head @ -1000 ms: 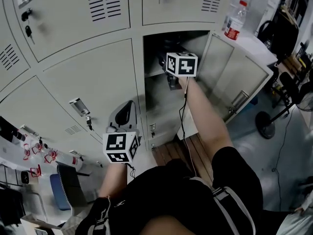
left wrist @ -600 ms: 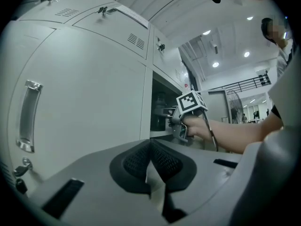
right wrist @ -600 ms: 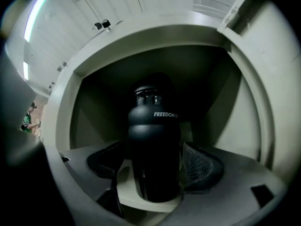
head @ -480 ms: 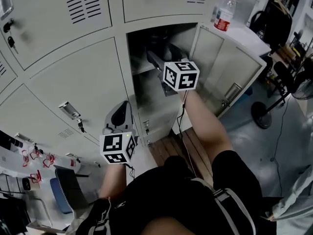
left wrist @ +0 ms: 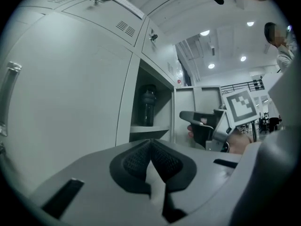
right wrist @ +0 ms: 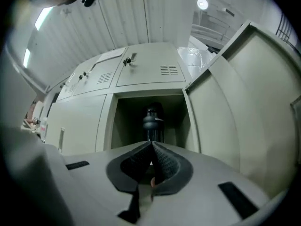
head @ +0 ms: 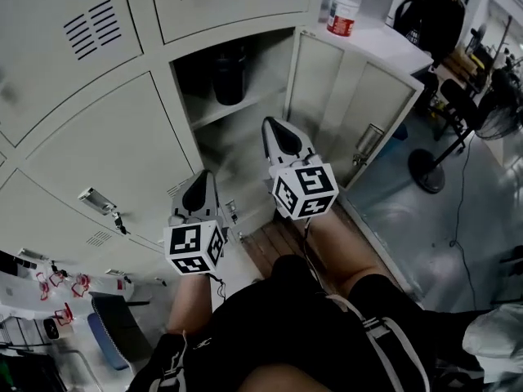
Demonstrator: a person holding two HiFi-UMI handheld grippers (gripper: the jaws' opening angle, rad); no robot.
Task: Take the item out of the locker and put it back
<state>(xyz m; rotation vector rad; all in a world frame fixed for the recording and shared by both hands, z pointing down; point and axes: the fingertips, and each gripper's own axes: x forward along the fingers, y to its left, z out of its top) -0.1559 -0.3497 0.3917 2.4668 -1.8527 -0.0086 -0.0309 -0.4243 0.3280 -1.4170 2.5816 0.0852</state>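
Observation:
A dark bottle (head: 229,76) stands upright on the shelf inside the open locker (head: 237,109); the left gripper view shows the bottle (left wrist: 146,106) and so does the right gripper view (right wrist: 153,121). My right gripper (head: 278,129) hangs in front of the opening, well short of the bottle, pointing at it. Its jaws have just closed and now meet with nothing between them (right wrist: 152,147). My left gripper (head: 198,188) is shut and empty (left wrist: 151,142), beside the closed door left of the opening. The right gripper (left wrist: 200,126) also shows in the left gripper view.
The locker's door (head: 359,96) stands swung open to the right. A clear water bottle with a red label (head: 343,11) sits on top of the low cabinet. A fan stand (head: 429,166) is on the floor at right. Closed doors (head: 106,145) with handles lie to the left.
My right gripper has drawn back out of the locker toward me, empty, and the bottle now shows on the shelf. The left gripper has shifted slightly.

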